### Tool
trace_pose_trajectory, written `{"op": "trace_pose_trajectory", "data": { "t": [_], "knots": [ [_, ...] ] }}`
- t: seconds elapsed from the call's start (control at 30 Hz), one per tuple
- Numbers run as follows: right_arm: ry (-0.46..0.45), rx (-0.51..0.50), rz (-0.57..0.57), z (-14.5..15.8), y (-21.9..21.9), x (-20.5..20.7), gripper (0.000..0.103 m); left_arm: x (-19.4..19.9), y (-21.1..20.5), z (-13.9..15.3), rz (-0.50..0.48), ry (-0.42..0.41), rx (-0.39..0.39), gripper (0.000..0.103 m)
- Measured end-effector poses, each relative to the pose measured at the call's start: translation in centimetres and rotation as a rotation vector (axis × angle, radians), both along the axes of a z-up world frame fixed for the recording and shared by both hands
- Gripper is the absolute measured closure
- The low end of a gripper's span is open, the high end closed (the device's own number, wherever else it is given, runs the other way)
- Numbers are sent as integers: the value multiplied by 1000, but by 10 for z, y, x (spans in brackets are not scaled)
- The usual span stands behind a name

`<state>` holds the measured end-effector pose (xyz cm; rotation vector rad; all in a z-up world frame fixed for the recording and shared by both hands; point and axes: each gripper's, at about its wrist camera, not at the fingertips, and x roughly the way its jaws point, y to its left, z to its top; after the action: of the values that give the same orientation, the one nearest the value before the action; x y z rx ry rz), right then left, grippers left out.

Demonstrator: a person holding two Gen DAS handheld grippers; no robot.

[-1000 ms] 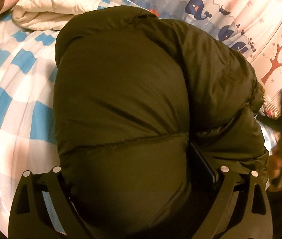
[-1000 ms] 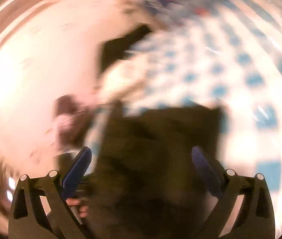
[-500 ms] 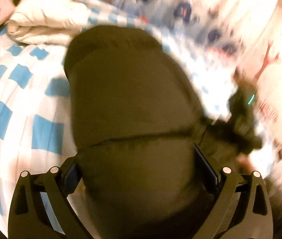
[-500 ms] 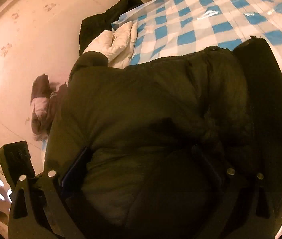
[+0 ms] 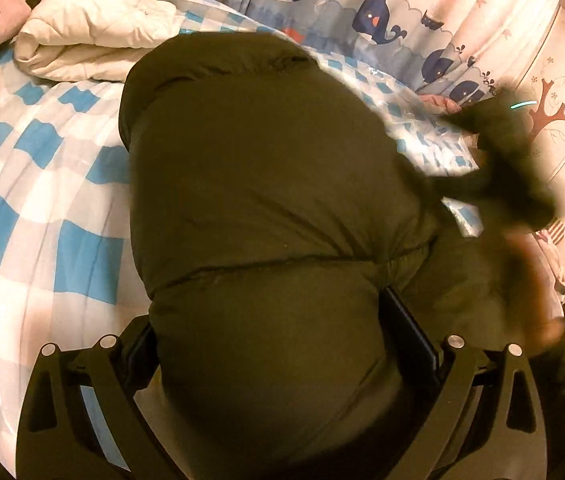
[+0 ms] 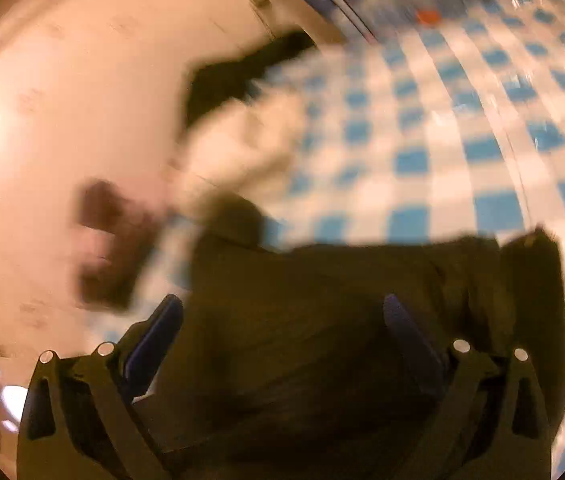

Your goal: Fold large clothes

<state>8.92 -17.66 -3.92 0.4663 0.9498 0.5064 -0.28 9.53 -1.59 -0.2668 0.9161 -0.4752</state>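
Note:
A dark olive puffer jacket (image 5: 266, 208) lies bunched on a bed with a blue and white checked sheet (image 5: 34, 216). My left gripper (image 5: 278, 336) is open, its wide fingers straddling the jacket's near bulge. My right gripper (image 6: 282, 328) is open too, its blue-padded fingers either side of the jacket (image 6: 322, 320); this view is motion-blurred. The right gripper also shows as a dark blur in the left wrist view (image 5: 510, 164), at the jacket's right edge.
A rolled white quilt (image 5: 94, 44) lies at the head of the bed, with a dark garment (image 6: 242, 76) behind it. A whale-print curtain (image 5: 382, 12) hangs beyond the bed. A pale wall (image 6: 62, 120) stands left of it.
My right gripper has swung up and away from the jacket, blurring its view. The left gripper has pulled back slightly, fingers still spread around the jacket.

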Motion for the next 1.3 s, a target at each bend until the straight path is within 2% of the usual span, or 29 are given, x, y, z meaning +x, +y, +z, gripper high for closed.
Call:
{"op": "trace_pose_trajectory", "data": {
  "t": [0.03, 0.07, 0.17, 0.2, 0.3, 0.37, 0.43, 0.47, 0.5, 0.53, 0.57, 0.6, 0.67, 0.7, 0.8, 0.83, 0.87, 0.9, 0.93, 0.97, 1.07, 1.1, 1.2, 1.27, 1.3],
  "knots": [
    [29, 73, -24, -22, -8, 5, 7, 1, 2, 2, 9, -1, -26, 9],
    [41, 79, -33, -24, -9, 7, 7, 4, 3, 3, 13, 3, -32, 9],
    [84, 34, -13, -10, -12, 2, 7, 1, -6, 2, 7, -6, 48, 9],
    [63, 35, -27, 5, -20, -8, 7, -2, -9, 5, 3, -16, 69, 8],
    [-122, 20, -54, 58, -49, -63, 7, -16, -6, 20, 30, -96, 136, 9],
    [-192, 15, -94, 70, -66, -109, 7, -28, -5, 33, 43, -154, 145, 9],
    [-200, -6, -106, 65, -68, -125, 7, -42, -8, 48, 37, -217, 148, 9],
    [-158, -75, -121, 33, -63, -141, 7, -47, -11, 54, 24, -244, 149, 9],
    [-69, -129, -111, -2, -53, -138, 7, -50, -15, 57, -7, -267, 139, 9],
    [-54, -105, -93, -22, -49, -137, 6, -50, -21, 57, -24, -266, 153, 9],
    [-74, -110, -101, -26, -47, -137, 6, -48, -31, 52, -37, -253, 213, 9],
    [-46, -121, -95, -23, -46, -133, 7, -49, -39, 48, -39, -255, 278, 9],
    [10, -124, -79, -16, -47, -129, 7, -52, -45, 47, -25, -265, 338, 9],
    [15, -128, -82, -7, -50, -136, 7, -54, -43, 52, -19, -269, 320, 9],
    [-152, -76, -78, 33, -60, -186, 7, -71, -37, 71, 1, -320, 250, 9],
    [-170, -113, -67, 36, -55, -201, 7, -74, -37, 74, -7, -336, 246, 9],
    [-132, -154, -51, 28, -50, -204, 7, -77, -39, 75, -19, -348, 254, 9],
    [-27, -189, 1, 4, -40, -199, 7, -78, -44, 72, -32, -344, 274, 9],
    [21, -168, 31, -13, -37, -196, 6, -76, -51, 65, -49, -314, 307, 9],
    [20, -181, 28, -15, -35, -196, 6, -72, -57, 57, -61, -284, 333, 9],
    [104, -235, 36, 5, -27, -186, 7, -73, -68, 50, -61, -292, 415, 8],
    [54, -218, 39, 24, -27, -187, 7, -73, -65, 52, -59, -289, 403, 9],
    [-109, -224, 20, 74, -29, -181, 7, -73, -42, 69, -5, -271, 267, 9],
    [-160, -240, 12, 94, -27, -158, 7, -69, -28, 77, 54, -269, 199, 9],
    [-160, -250, 17, 96, -24, -141, 7, -62, -16, 81, 110, -255, 137, 9]
  ]
}}
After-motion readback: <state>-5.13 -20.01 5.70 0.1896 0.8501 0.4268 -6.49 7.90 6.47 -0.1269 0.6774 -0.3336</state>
